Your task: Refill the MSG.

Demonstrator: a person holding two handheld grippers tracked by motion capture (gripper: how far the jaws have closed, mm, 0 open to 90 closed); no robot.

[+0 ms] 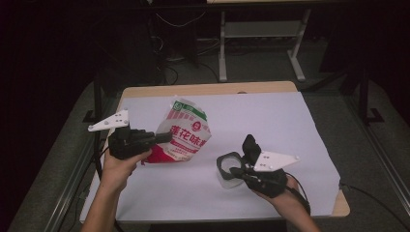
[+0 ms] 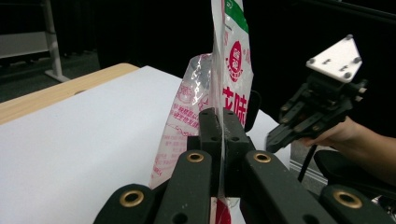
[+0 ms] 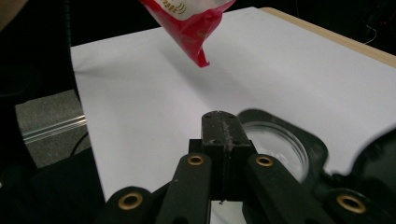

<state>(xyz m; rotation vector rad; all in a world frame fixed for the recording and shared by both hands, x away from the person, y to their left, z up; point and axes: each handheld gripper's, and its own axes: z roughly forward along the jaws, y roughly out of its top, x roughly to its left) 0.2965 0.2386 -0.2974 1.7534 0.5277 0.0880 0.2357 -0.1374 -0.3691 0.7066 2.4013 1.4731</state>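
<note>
A white, red and green snack bag (image 1: 183, 133) with Chinese print hangs upright above the white sheet. My left gripper (image 1: 167, 137) is shut on its lower left edge; in the left gripper view the film (image 2: 233, 70) runs up between the closed jaws (image 2: 222, 116). The bag's red bottom corner (image 3: 196, 18) hangs at the top of the right gripper view. My right gripper (image 1: 235, 170) is at the front right, jaws together (image 3: 222, 119) with nothing seen between them. It is right beside a clear round container (image 1: 226, 166) with a black rim (image 3: 280, 144) and a raised black lid (image 1: 251, 145).
A white sheet (image 1: 270, 121) covers the wooden table (image 1: 208, 89), bare wood showing along its far edge. Beyond it stand a dark floor, cables and a white frame (image 1: 222, 53). The other hand's gripper (image 2: 280, 135) shows at the right of the left gripper view.
</note>
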